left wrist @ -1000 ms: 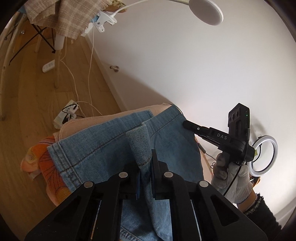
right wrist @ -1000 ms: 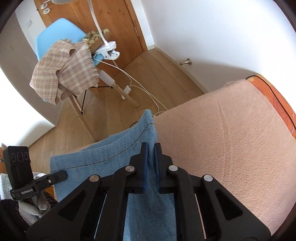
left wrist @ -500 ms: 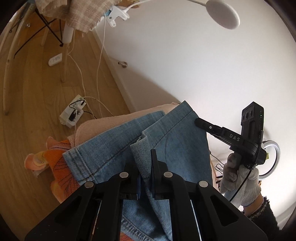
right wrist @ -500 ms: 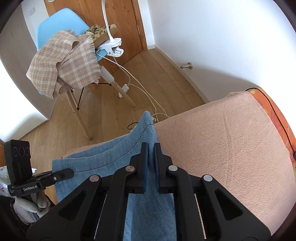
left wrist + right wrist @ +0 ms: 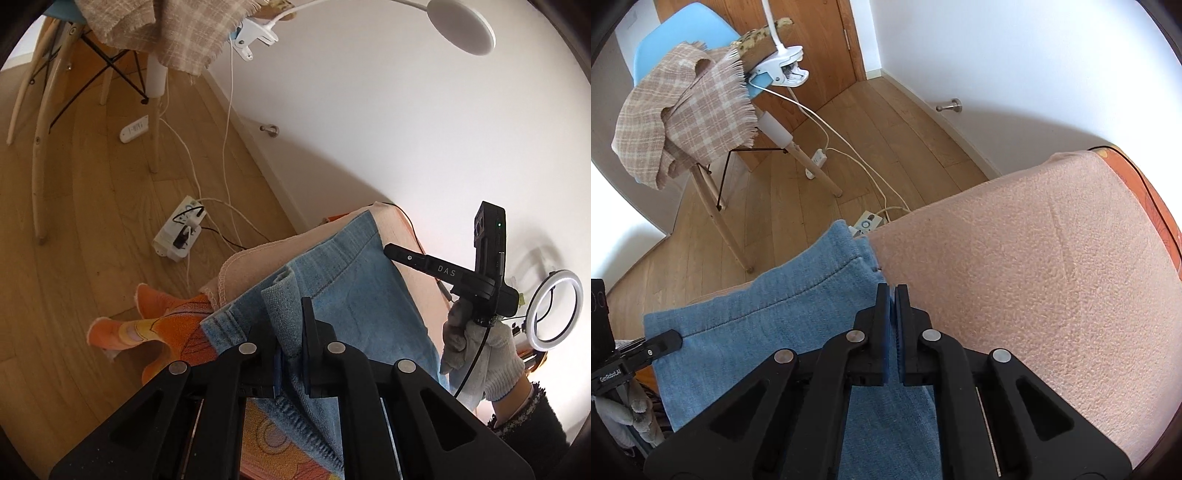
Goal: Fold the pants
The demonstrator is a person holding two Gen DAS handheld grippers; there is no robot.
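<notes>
Both grippers had descended toward the peach fleece blanket (image 5: 1052, 258), carrying the blue denim pants (image 5: 354, 295) lower. Left gripper (image 5: 291, 321) clamped a raised fold of denim near the hem. Right gripper (image 5: 892, 295) was pinched narrow on the pants' edge (image 5: 768, 332), which draped over the blanket.

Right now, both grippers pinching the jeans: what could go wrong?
1. The left gripper pinches only a bunched fold of the jeans; it may slip out.
2. The jeans' edge overhangs the pink blanket toward the floor; released, they could slide off.
3. Dragging could pull the blanket along.
</notes>
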